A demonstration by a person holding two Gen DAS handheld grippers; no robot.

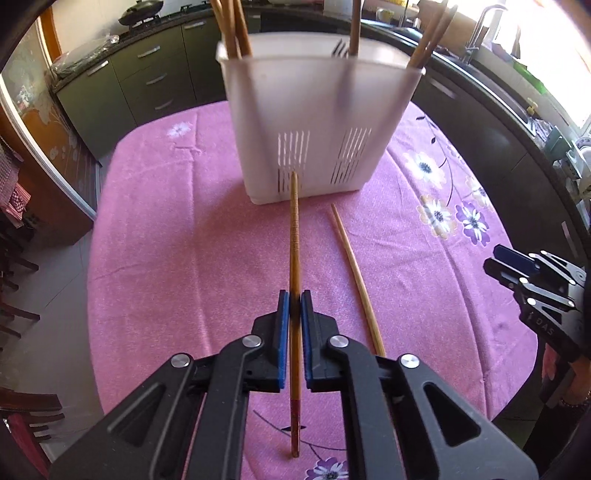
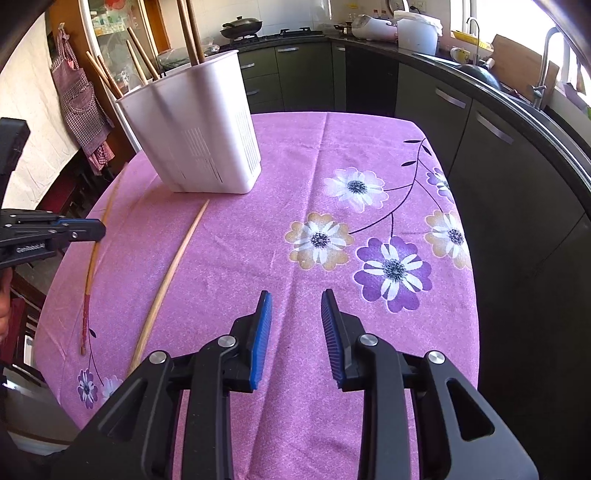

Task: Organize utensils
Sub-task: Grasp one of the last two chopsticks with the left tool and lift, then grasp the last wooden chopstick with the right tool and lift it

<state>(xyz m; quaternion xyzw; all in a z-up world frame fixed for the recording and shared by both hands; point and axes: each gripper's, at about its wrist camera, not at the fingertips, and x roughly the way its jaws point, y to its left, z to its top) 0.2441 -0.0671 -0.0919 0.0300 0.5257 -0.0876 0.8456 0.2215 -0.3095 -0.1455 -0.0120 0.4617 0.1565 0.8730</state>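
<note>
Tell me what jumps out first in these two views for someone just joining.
The left tongs are shut on a dark chopstick pointing at the white utensil holder, which stands mid-table with chopsticks and a fork inside. A paler chopstick lies loose on the pink floral tablecloth just right of it. The right tongs are open and empty.

Around you, a pink tablecloth (image 2: pixel 303 155) printed with purple and white flowers (image 2: pixel 393 269) covers the table, and dark green cabinets with silver handles (image 2: pixel 454 98) run behind it and along your right under a black countertop (image 2: pixel 524 99). A black wok (image 2: pixel 242 26) sits on the stove at the back, with a white rice cooker (image 2: pixel 373 26) and a white bucket (image 2: pixel 417 31) just beside each other farther along the counter, near a tall steel faucet (image 2: pixel 545 62) by the bright window. On your left, a red checked apron (image 2: pixel 79 96) hangs on the wall, and dark wooden chairs (image 1: pixel 22 266) stand beside the table.
</note>
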